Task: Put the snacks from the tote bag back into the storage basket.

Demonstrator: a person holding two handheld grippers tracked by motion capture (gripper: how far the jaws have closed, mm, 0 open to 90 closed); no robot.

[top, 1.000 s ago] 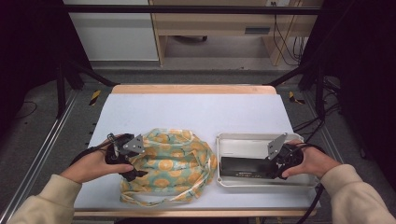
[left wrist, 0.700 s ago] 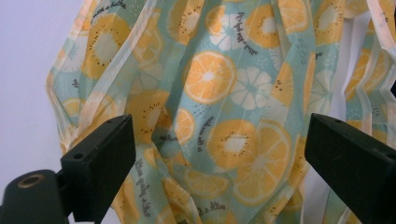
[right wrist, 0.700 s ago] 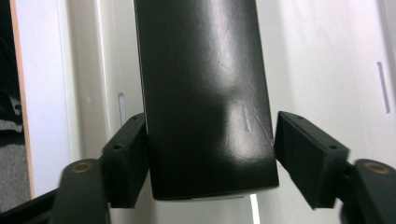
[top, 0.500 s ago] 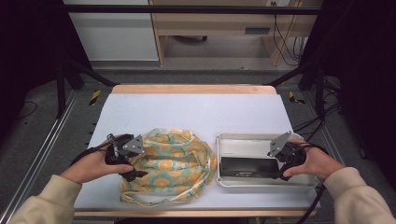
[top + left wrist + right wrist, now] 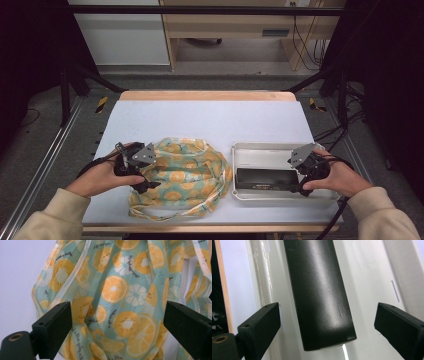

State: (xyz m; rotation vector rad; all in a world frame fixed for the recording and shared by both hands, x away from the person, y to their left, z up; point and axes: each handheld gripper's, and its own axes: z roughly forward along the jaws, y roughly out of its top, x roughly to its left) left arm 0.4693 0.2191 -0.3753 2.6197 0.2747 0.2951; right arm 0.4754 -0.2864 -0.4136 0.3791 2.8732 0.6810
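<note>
Lying across the near half of the table (image 5: 210, 117), two things take up the work area: a crumpled fruit-print bag (image 5: 182, 175) on the left and a white tray (image 5: 260, 152) on the right, just beside each other. Inside the tray, along its near wall, rests a long black case (image 5: 265, 179), its long axis running left to right.

The right gripper (image 5: 299, 186) sits at the case's right end and is much the nearer of the two to it. Its jaws have just been opening and now stand wide and released; in the right gripper view the case (image 5: 319, 292) runs straight away from the gripper, its rounded end between the two jaws with clear gaps on both sides, so nothing is held. Any regrasp, I judge, would have to take the case across its narrow width at this end. The right hand lies low over the tray's right corner, forearm coming in from the near right.

The left gripper (image 5: 145, 185) rests at the bag's left edge (hand cupped around its body), and in the left gripper view its jaws are spread apart with the bag's folds (image 5: 120, 297) lying between and beyond them, unpinched.
</note>
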